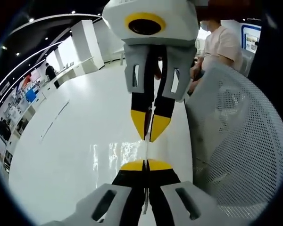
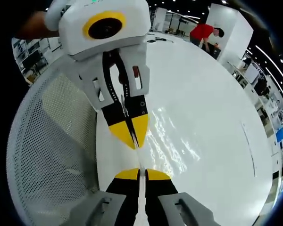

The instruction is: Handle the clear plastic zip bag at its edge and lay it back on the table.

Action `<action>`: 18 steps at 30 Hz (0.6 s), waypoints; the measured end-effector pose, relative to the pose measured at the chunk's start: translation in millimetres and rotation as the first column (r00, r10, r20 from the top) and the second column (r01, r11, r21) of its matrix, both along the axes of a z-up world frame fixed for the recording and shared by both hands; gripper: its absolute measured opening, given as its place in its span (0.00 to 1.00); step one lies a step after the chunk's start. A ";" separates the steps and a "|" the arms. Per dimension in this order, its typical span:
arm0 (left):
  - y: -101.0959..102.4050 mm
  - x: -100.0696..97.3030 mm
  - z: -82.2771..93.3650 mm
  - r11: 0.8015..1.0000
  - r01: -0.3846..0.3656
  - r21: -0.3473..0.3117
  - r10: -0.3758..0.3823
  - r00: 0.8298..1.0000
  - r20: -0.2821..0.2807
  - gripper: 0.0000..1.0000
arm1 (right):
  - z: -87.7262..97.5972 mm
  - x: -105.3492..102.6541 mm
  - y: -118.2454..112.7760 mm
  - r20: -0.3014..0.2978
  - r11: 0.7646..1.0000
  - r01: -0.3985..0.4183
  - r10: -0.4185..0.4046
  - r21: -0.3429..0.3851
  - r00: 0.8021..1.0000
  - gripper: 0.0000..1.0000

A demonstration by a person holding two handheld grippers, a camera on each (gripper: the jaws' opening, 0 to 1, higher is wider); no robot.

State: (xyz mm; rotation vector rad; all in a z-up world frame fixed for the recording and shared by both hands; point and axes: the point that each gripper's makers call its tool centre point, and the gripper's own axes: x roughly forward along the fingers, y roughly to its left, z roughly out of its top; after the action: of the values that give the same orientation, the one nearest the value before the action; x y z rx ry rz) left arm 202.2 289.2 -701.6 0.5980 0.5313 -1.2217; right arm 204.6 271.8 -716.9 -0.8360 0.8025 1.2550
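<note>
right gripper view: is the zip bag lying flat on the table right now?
No. The clear zip bag is stretched edge-on between the right tongs and the left tongs, off the white table.

zip bag (image 2: 167, 141) | clear, glossy, creased | stretched taut edge-on | lifted above white table (image 2: 217, 94)

A glossy white floor (image 1: 75, 141) spreads wide, catching ceiling-light glare. A white mesh chair back (image 1: 245, 146) stands at three o'clock in the left gripper view, at nine o'clock in the right gripper view. Desks (image 1: 68, 75) line the ten o'clock wall. A white pillar (image 2: 228, 33) rises at one o'clock. The ceiling is dark with spotlights.
</note>
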 end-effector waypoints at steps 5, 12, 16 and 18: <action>-7.0 -1.1 -0.3 1.000 0.002 -0.004 -0.002 1.000 -0.019 0.07 | 0.9 0.0 1.5 0.003 1.000 -0.002 0.002 0.005 1.000 0.00; -14.9 2.7 0.4 1.000 0.003 -0.004 -0.003 1.000 -0.019 0.00 | 0.3 -3.8 3.0 0.010 1.000 -0.017 0.017 -0.013 1.000 0.00; -15.5 -1.9 -1.1 0.999 0.040 0.014 -0.040 0.999 0.003 0.00 | 2.0 -6.9 2.4 0.013 1.000 -0.018 0.018 -0.015 1.000 0.00; -13.7 -0.4 -2.1 0.999 0.025 0.020 -0.025 1.000 0.000 0.00 | 3.1 -7.2 2.5 0.013 1.000 -0.013 0.013 -0.009 1.000 0.00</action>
State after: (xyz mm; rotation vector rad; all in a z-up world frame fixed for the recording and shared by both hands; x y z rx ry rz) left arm 201.7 275.5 -703.8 0.6232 0.5381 -1.2414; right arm 197.5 274.3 -713.8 -0.8571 0.7939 1.2572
